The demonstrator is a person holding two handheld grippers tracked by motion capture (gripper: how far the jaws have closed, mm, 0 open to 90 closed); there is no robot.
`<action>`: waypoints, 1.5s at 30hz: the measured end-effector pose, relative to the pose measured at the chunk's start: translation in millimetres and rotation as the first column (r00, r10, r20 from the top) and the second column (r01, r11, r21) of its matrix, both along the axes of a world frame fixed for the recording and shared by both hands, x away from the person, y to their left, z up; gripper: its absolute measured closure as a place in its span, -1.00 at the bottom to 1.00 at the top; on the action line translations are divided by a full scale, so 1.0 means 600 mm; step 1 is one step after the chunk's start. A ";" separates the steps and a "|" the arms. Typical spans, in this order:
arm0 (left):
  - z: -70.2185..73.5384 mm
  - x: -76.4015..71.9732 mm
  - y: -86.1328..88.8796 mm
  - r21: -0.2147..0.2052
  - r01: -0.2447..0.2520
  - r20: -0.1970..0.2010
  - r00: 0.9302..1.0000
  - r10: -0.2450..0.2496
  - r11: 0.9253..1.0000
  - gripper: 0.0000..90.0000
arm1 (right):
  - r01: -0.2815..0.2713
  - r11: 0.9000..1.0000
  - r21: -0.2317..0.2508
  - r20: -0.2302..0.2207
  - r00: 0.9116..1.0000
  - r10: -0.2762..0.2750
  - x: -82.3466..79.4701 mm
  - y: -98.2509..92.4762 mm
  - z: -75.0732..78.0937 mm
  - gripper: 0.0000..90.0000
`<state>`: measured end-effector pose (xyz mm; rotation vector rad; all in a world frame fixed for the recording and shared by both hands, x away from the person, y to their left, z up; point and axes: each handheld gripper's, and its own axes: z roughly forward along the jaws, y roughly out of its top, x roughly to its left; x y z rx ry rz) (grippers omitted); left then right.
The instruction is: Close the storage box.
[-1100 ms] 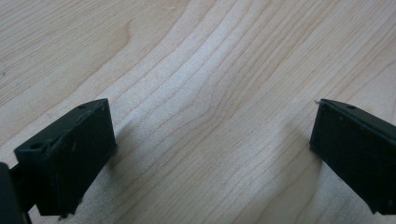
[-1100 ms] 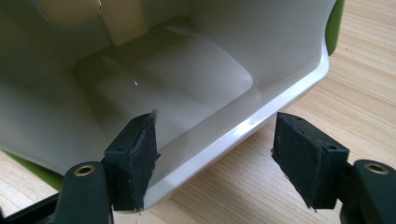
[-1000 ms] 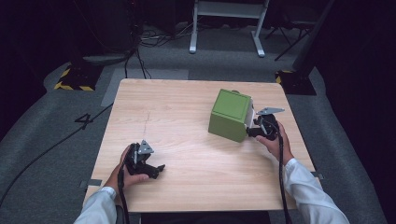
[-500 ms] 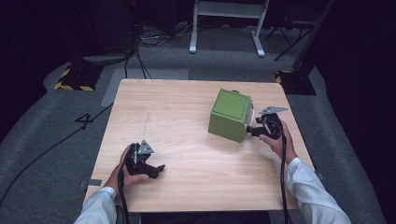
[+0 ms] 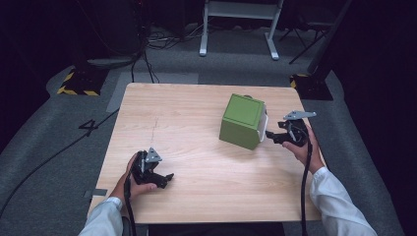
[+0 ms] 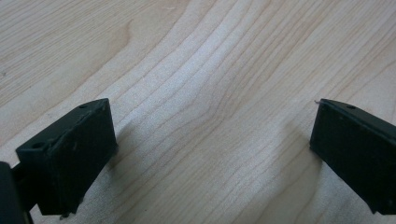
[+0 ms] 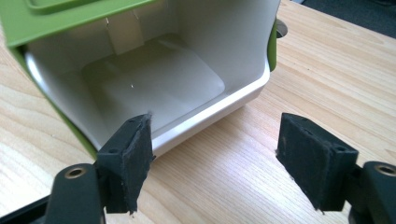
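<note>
Green box (image 5: 242, 120) is seen tipped on side, right of table (image 5: 196, 196) centre, white open mouth faced by right gripper (image 5: 275, 136), jaws spread, nothing held. Left gripper (image 5: 164, 179) is rested well left of box, spread, empty. No grasp made; goal judged unclear.

My left gripper (image 5: 156, 178) and my right gripper (image 5: 280, 136) are both black, each with a small grey three-cornered plate on top and a black cable trailing back. The jaw blocks have small screw holes. I wear white sleeves (image 5: 338, 200).
</note>
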<state>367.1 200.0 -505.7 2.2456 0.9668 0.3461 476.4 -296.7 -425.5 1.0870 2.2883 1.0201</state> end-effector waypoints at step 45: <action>0.000 -0.004 0.000 0.000 -0.006 -0.002 1.000 0.006 1.000 -0.99 | -0.104 0.981 -0.163 0.022 0.994 0.109 -0.126 -0.086 -0.030 -0.61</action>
